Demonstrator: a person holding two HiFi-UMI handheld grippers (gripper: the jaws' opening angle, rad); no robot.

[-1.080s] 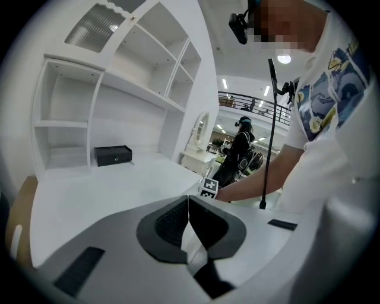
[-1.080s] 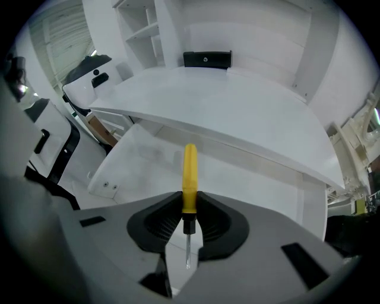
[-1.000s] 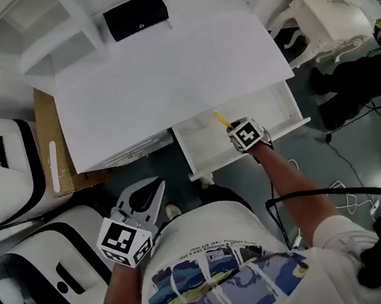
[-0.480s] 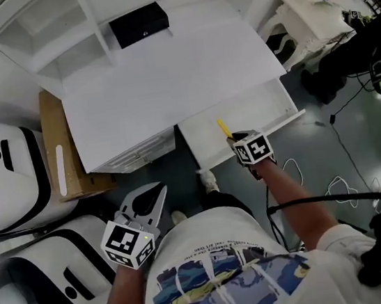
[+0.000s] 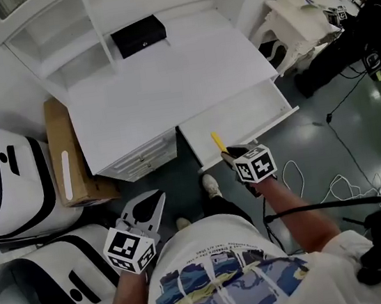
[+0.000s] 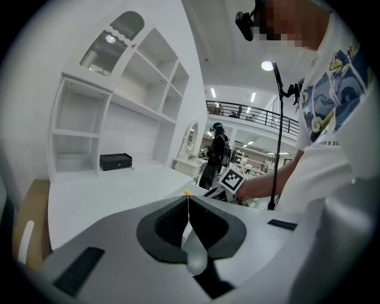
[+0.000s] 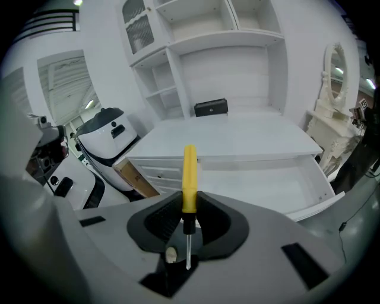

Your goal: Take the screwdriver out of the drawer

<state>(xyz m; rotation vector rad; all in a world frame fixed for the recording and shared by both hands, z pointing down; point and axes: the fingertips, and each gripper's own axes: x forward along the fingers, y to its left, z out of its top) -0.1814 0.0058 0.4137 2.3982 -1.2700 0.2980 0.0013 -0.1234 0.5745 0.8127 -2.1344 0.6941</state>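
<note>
screwdriver point(image 7: 189, 178) pinched in right claw point(image 7: 189, 205): pads press on the low end of the yellow handle, bare metal shaft running back between the jaws, handle sticking out ahead. nothing but the claw touches it.

head view: right claw point(image 5: 229, 155) sits at about 5 o'clock from frame centre, just at the front lip of the open drawer point(image 5: 242, 116). screwdriver point(image 5: 218, 141) handle points to 11 o'clock and crosses that lip. drawer interior white; nothing else made out inside it.

drawer hangs out from the right half of the white bench point(image 5: 166, 81). right gripper view shows the drawer point(image 7: 267, 178) beyond and below the tool, toward 3 o'clock.

left claw point(image 5: 156, 200) at 7 o'clock in head view, well apart from the drawer, over the dark floor beside the person's shirt. left gripper view: left claw point(image 6: 187, 205) pressed together, only a thin seam between the pads, nothing in it.

black box point(image 5: 137, 36) at the back of the bench, 12 o'clock, against the shelf unit. cardboard box point(image 5: 68, 158) on the floor at the bench's left end, 9 o'clock. white-and-black machines point(image 5: 6, 188) further left, 8 to 9 o'clock.
</note>
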